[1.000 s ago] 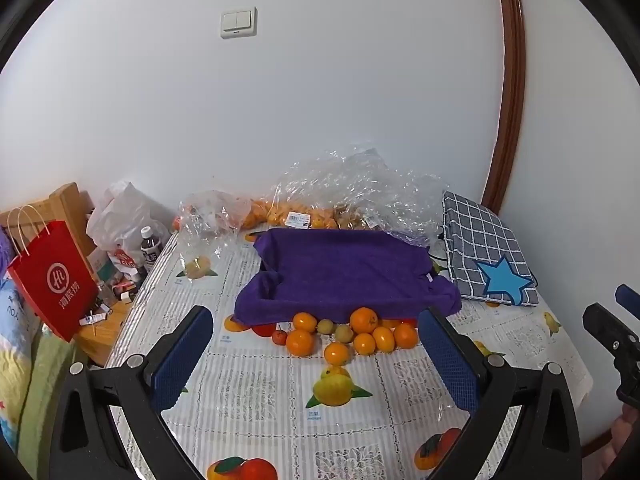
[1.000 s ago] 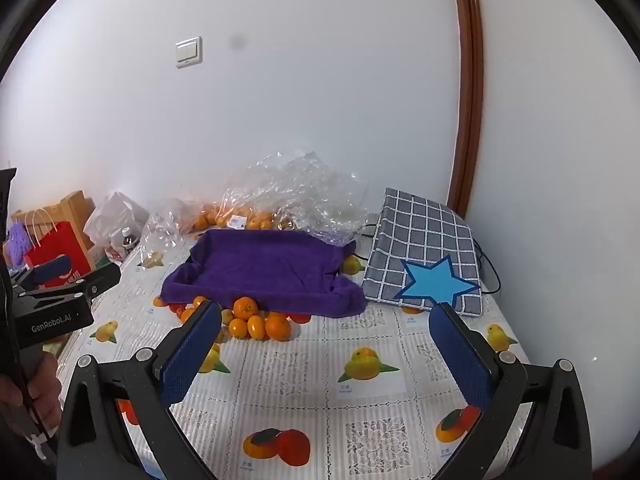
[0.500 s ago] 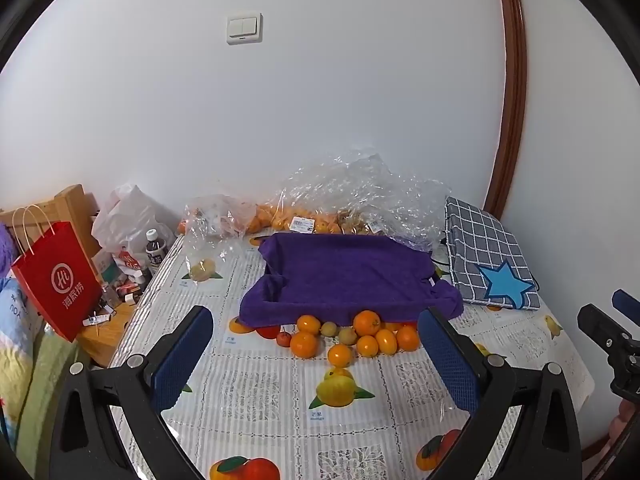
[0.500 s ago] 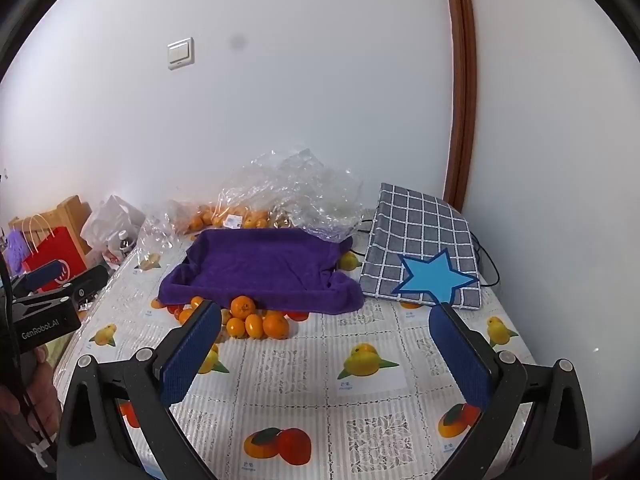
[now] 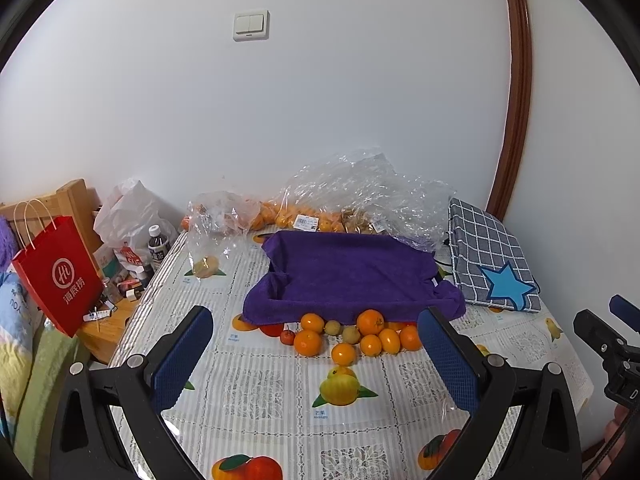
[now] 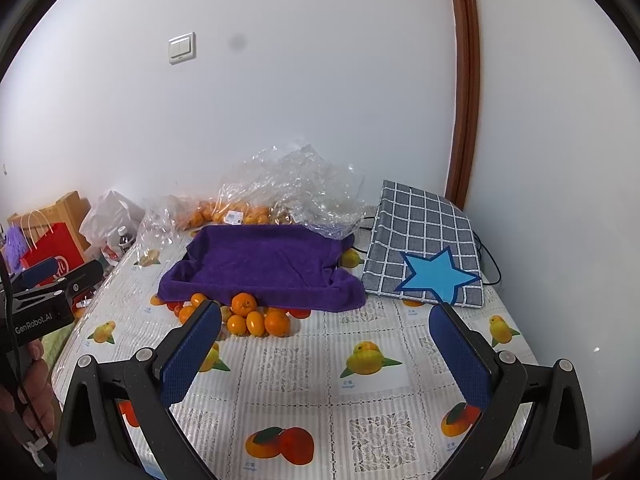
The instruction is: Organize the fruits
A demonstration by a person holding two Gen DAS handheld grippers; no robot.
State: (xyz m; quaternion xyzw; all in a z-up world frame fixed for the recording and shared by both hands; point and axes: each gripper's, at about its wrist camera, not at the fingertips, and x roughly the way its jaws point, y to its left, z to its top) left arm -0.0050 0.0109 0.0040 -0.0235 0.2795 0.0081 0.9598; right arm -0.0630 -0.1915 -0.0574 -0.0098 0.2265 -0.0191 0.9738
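Observation:
A pile of small oranges point(image 5: 370, 324) with a few pale yellow fruits point(image 5: 351, 334) and a small red one point(image 5: 286, 336) lies on the table against the front of a purple cloth-lined tray point(image 5: 348, 276). The pile point(image 6: 256, 320) and the tray point(image 6: 260, 264) also show in the right wrist view. My left gripper point(image 5: 316, 352) is open and empty, held above the table short of the pile. My right gripper point(image 6: 326, 344) is open and empty, to the right of the pile. More oranges sit in clear plastic bags point(image 5: 360, 196) behind the tray.
A checked grey cushion with a blue star point(image 5: 490, 260) lies right of the tray. A red paper bag point(image 5: 60, 276), a bottle point(image 5: 158, 246) and clutter stand off the table's left edge. The tablecloth point(image 5: 264, 392) has printed fruit. A wall is close behind.
Both grippers have drawn back and risen slightly, so the table and fruit look a little smaller and lower. Nothing on the table has moved.

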